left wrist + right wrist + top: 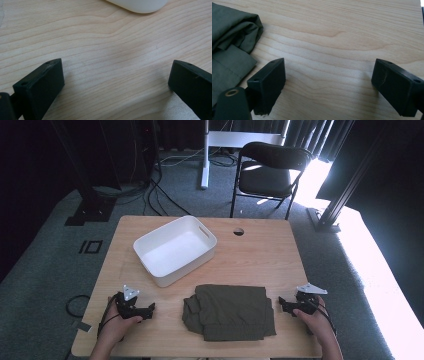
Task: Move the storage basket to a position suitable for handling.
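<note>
A folded olive-green garment [230,311] lies on the wooden table [260,255] near its front edge, between my two grippers. My left gripper [150,309] rests on the table to the garment's left, open, with only bare wood between its jaws [116,75]. My right gripper [282,303] rests just right of the garment, also open and holding nothing [328,80]. The garment's folded edge [232,40] lies beside the right gripper's near jaw. A white plastic bin [175,249], empty, stands behind the garment at the left; its rounded corner [137,5] is ahead of the left gripper.
A round cable hole [238,231] is in the table near the back edge. A black folding chair [267,170] stands on the carpet beyond the table. Black frame legs and cables are at the back left and right.
</note>
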`<state>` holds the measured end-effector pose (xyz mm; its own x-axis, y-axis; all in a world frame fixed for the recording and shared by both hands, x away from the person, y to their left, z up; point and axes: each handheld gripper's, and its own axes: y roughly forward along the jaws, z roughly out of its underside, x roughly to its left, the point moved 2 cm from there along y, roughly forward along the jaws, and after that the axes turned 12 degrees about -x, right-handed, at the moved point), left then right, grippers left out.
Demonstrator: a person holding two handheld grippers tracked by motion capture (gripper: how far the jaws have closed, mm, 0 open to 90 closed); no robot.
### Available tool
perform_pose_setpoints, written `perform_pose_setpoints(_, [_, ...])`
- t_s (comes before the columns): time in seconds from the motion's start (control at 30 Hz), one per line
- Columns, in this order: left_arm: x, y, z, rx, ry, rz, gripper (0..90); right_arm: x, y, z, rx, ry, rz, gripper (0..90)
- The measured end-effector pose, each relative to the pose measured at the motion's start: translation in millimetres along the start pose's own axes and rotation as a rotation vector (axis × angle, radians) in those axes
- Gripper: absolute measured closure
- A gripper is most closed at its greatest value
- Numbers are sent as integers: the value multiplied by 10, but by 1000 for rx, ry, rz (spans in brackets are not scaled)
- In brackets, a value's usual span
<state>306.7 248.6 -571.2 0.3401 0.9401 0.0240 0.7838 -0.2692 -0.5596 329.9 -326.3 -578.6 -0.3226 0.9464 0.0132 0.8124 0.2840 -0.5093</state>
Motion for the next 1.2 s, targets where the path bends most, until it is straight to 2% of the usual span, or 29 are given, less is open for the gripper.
perform_pose_setpoints(0.2, [-1, -9, 5, 0, 9, 11, 16, 11, 15, -10, 0, 5, 8, 118])
perform_pose_setpoints(0.3, [-11, -11, 7, -1, 22, 33, 17, 14, 42, -28, -1, 9, 16, 119])
perform_pose_setpoints(0.5, [11, -10, -11, 4, 5, 45, 17, 29, 83, -66, -11, 11, 19, 120])
perform_pose_setpoints(0.63, [25, -1, -23, 1, -5, 45, 17, 58, 147, -188, -21, -22, 6, 121])
perform_pose_setpoints(0.9, [27, 29, -55, -10, -18, 43, 18, 112, 243, -393, -54, -16, -24, 121])
perform_pose_setpoints(1.2, [37, 27, -162, -29, -14, 41, 18, 262, 428, -613, -86, -20, -59, 121])
